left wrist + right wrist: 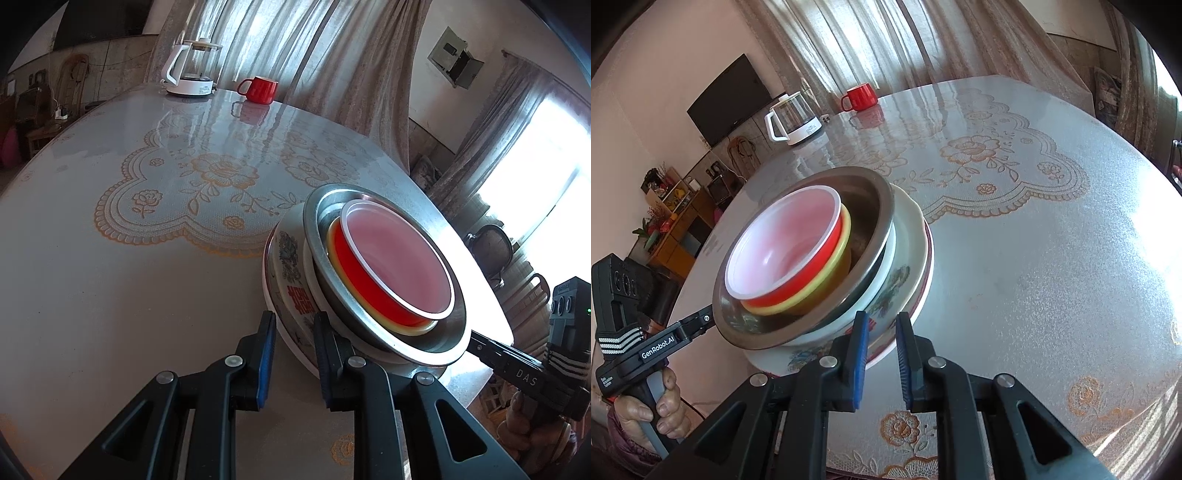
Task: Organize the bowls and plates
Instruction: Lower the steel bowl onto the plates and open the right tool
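A stack stands at the table's edge: a floral plate (286,258) (783,360) at the bottom, then a white floral bowl (890,280), a steel bowl (424,236) (871,199), a yellow bowl (827,288) and a red bowl (399,266) (779,254) with a white inside. My left gripper (293,332) is shut on the plate's rim, its blue pads either side of it. On the opposite side my right gripper (882,332) is shut on the same rim. Each wrist view shows the other gripper's finger reaching under the steel bowl, where its tip is hidden.
The round table (147,240) (1034,240) has a glossy floral cloth. A glass kettle (192,70) (794,118) and a red mug (258,90) (858,96) stand at its far edge by the curtains. A chair (491,247) sits beyond the table. A hand (665,406) holds the left gripper's handle.
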Tool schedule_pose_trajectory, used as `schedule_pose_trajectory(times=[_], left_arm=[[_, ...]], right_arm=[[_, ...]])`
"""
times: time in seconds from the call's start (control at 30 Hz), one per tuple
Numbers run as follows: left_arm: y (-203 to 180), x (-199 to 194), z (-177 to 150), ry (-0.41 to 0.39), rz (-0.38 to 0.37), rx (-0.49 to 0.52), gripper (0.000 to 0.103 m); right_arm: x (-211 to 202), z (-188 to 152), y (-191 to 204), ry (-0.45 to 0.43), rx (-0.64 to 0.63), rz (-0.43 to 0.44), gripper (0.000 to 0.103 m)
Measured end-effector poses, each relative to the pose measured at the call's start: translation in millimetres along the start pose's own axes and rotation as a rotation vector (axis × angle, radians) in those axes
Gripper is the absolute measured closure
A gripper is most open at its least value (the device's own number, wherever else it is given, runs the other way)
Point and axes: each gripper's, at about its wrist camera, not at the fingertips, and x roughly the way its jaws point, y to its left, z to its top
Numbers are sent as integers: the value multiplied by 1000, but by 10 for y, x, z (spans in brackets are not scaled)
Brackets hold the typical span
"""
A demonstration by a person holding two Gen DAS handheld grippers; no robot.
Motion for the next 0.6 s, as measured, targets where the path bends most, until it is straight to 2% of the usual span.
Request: schedule_pose_trajectory(times=[0.1, 0.37, 0.5, 0.6], left_arm=[[-11, -41, -5, -9, 24, 8, 81], [7, -95, -55, -12, 83, 21, 81], [9, -145, -90, -28, 107, 32, 73], [18, -178, -108, -39, 135, 37, 72]], right_arm=[[-10, -12, 54, -15, -33, -33, 87], [-28, -44, 56, -27, -19, -31, 87], [-27, -61, 74, -35, -15, -39, 87], [-35, -80, 105, -43, -15, -56, 87]])
